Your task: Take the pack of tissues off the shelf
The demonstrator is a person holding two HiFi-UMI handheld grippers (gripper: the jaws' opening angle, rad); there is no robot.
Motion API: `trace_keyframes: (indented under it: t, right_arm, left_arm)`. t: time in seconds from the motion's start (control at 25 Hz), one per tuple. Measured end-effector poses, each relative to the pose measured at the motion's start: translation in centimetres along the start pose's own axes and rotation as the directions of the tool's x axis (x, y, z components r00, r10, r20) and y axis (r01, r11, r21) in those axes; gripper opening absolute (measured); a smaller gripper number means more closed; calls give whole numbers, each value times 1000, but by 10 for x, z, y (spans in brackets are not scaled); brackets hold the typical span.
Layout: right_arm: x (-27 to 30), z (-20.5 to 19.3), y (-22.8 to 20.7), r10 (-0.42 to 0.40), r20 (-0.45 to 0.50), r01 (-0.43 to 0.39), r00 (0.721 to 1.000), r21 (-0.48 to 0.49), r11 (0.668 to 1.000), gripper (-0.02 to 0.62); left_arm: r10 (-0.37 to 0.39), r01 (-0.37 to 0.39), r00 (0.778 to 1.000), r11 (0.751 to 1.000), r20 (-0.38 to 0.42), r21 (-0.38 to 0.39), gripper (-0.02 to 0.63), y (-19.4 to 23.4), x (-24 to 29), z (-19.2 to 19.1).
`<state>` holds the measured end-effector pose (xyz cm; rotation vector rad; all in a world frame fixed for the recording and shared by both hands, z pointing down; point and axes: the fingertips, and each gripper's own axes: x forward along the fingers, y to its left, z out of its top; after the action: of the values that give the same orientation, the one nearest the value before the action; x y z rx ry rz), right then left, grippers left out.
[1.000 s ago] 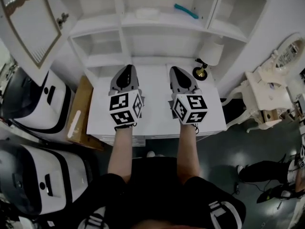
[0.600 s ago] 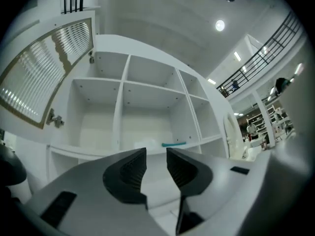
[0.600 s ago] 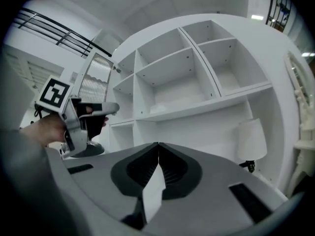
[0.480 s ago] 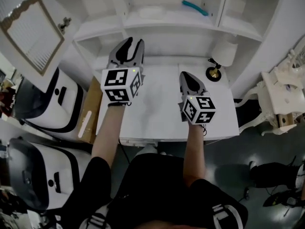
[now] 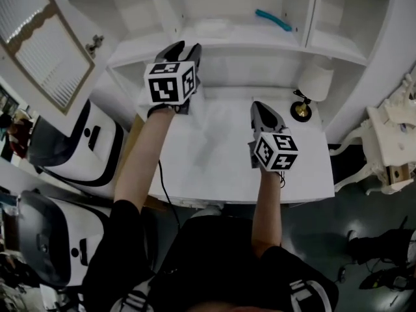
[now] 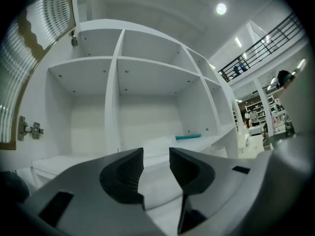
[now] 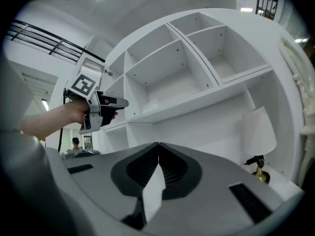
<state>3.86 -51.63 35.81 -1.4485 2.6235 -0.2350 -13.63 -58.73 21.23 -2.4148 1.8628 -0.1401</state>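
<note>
Head view: the left gripper [image 5: 184, 49] is up at the shelf unit [image 5: 247, 43]; the right gripper [image 5: 260, 107] hangs low over the white desk [image 5: 214, 155].
Left gripper view: the jaws are opening with a clear gap between the pads and nothing in it. They aim into the open compartments.
Right gripper view: jaws pressed together, empty.
Pack of tissues: apparently the pale flat bundle [image 5: 211, 26] on the middle shelf board, just left of a teal object [image 5: 273, 18]. It is white on white, so its edges are hard to read.
Step in hand: the reach; the left jaws are near the pack but apart from it.
Doing it well: finish widening before arriving, come in level with the board, straddle the pack's narrower side, and close gently since soft wrapping gives.
Withdrawal: lift slightly before drawing out.
Watch for: the upright divider [image 6: 110, 107] beside the left jaw, and nudging the teal object.
</note>
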Motion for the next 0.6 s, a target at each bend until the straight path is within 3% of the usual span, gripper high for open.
trace_keyframes:
  t: [0.16, 0.48, 0.6]
  right_arm:
    - [12, -11, 4, 30, -13, -30, 999, 26, 999, 18]
    - [16, -20, -18, -3, -33, 5, 999, 55, 998, 18]
    - [16, -23, -20, -6, -38, 9, 999, 64, 998, 18]
  left_arm:
    - [-10, 9, 998, 1000, -55, -28, 172, 12, 21, -8]
    - [-30, 35, 993, 998, -118, 44, 172, 17, 59, -1]
    - [-7, 11, 988, 1000, -153, 26, 172, 27, 72, -1]
